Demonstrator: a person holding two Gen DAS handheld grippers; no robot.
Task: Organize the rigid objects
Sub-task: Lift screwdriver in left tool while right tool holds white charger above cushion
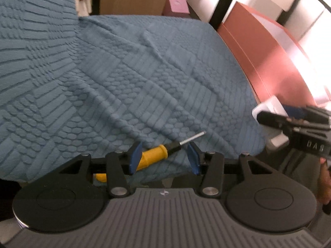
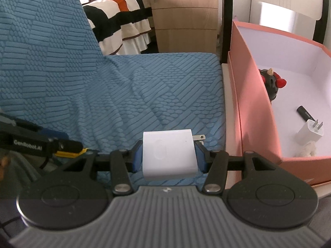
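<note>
A screwdriver (image 1: 157,153) with a yellow handle and a short metal shaft lies on the blue textured cover (image 1: 124,82). My left gripper (image 1: 164,158) is open around it, blue pads either side of the handle and shaft. The handle runs close by the left pad, and the right pad stands apart. My right gripper (image 2: 168,155) is shut on a white plug adapter (image 2: 168,150), its prongs pointing right, held just above the cover near the pink box (image 2: 248,103). In the left wrist view the right gripper (image 1: 289,119) shows at the far right with the adapter (image 1: 266,107).
The pink box is open with a white inside and holds a dark figurine with red horns (image 2: 272,80), a black stick (image 2: 306,113) and a white charger (image 2: 309,133). Behind the cover stand a wooden drawer cabinet (image 2: 184,16) and striped bedding (image 2: 118,16). A black metal post (image 2: 226,20) rises beside the box.
</note>
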